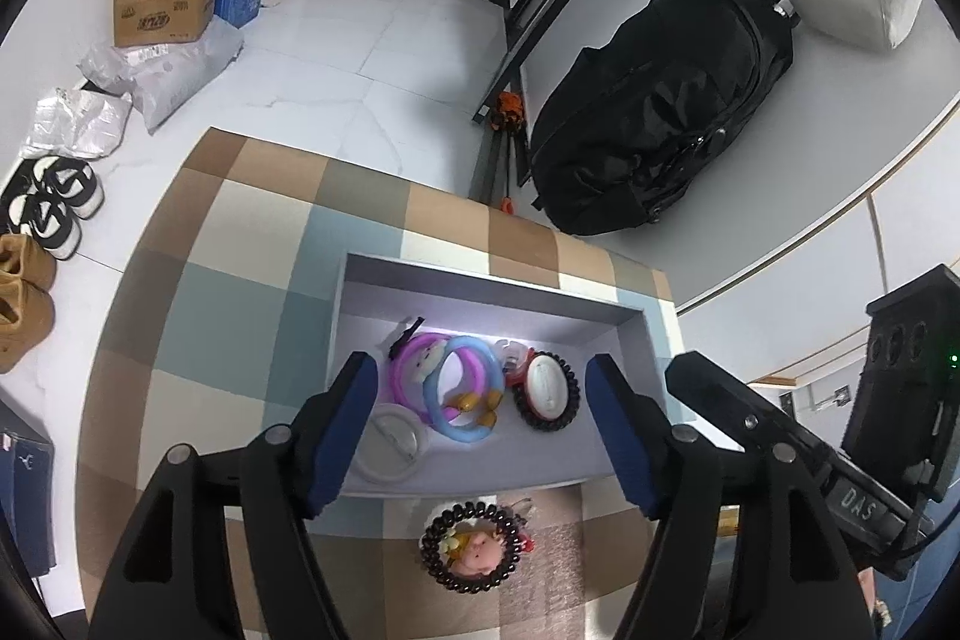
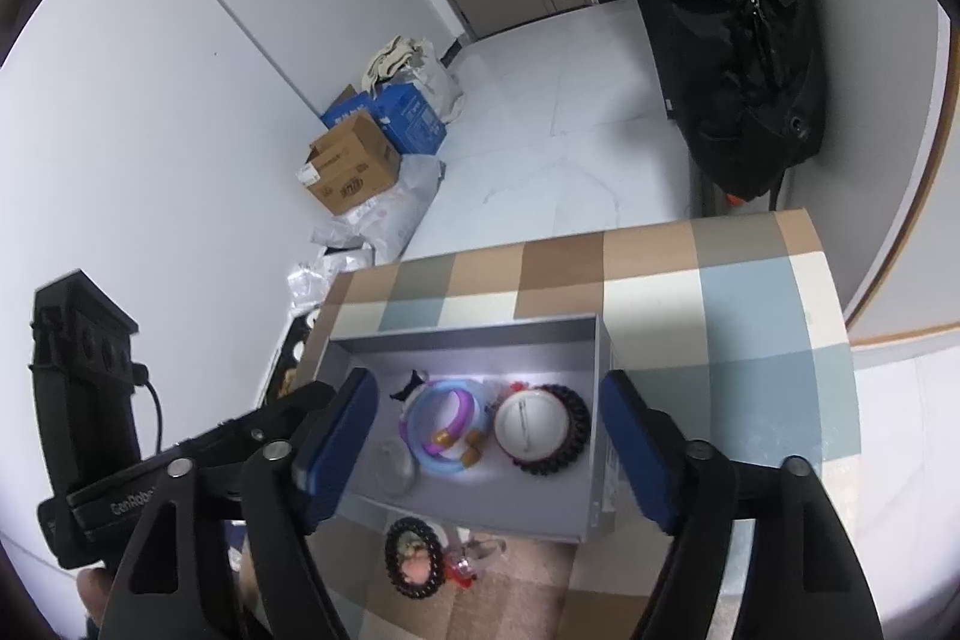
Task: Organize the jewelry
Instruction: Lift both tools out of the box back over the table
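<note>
A grey open box [image 1: 498,283] [image 2: 468,331] rests on the checkered cloth. Inside lie a blue ring bracelet [image 1: 474,430] [image 2: 447,463], a purple ring bracelet [image 1: 408,361] [image 2: 465,409], a clear bangle [image 1: 393,445] [image 2: 396,469], a dark beaded bracelet around a white round piece [image 1: 546,388] [image 2: 534,427] and a small black clip [image 1: 405,331] [image 2: 411,385]. In front of the box lies another dark beaded bracelet with a small pink figure [image 1: 471,550] [image 2: 414,556], beside red and clear bits [image 2: 474,559]. My left gripper [image 1: 486,436] and right gripper [image 2: 486,454] hover over the box, both open with nothing between their blue pads.
The table's far edge [image 1: 360,163] drops to a tiled floor with cardboard boxes [image 1: 168,1] [image 2: 351,163], plastic bags [image 1: 156,70] and shoes [image 1: 51,205]. A black bag [image 1: 666,112] [image 2: 726,10] stands at the right. Each view catches the other gripper's body [image 1: 840,472] [image 2: 90,400] at its side.
</note>
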The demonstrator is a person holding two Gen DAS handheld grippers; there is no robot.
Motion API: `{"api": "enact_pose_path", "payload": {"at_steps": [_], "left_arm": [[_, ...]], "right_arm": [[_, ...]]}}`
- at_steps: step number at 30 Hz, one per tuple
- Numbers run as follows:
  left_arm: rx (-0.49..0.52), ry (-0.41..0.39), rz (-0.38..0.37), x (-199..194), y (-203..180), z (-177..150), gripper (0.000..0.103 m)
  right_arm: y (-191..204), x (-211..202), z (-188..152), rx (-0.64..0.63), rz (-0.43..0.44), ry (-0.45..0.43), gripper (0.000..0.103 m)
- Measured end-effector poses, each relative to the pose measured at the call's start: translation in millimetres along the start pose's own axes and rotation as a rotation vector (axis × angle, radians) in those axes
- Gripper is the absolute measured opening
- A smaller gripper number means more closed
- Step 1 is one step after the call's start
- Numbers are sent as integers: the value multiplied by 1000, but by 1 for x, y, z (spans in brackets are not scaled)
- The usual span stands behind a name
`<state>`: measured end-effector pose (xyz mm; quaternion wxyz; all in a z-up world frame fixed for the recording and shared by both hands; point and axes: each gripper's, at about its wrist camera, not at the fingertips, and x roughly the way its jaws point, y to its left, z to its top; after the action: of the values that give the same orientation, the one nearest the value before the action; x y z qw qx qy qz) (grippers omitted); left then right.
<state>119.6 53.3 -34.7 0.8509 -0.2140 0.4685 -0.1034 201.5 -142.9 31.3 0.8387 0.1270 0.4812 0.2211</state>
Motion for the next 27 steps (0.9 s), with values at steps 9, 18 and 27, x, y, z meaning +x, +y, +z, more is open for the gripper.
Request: {"api": "enact_pose_path", "payload": {"at_steps": [9,18,27], "left_arm": [[31,-31,60,-12,-2,-11,72],[66,-72,90,-23,-7,-26,79],[108,-93,143,-28,-7,-39,85]], "right_arm": [[6,-12,-11,-53,-23,-18,86],[9,-24,-25,-75,-38,-40,92],[10,-30,-41,-101,-62,-43,98]]}}
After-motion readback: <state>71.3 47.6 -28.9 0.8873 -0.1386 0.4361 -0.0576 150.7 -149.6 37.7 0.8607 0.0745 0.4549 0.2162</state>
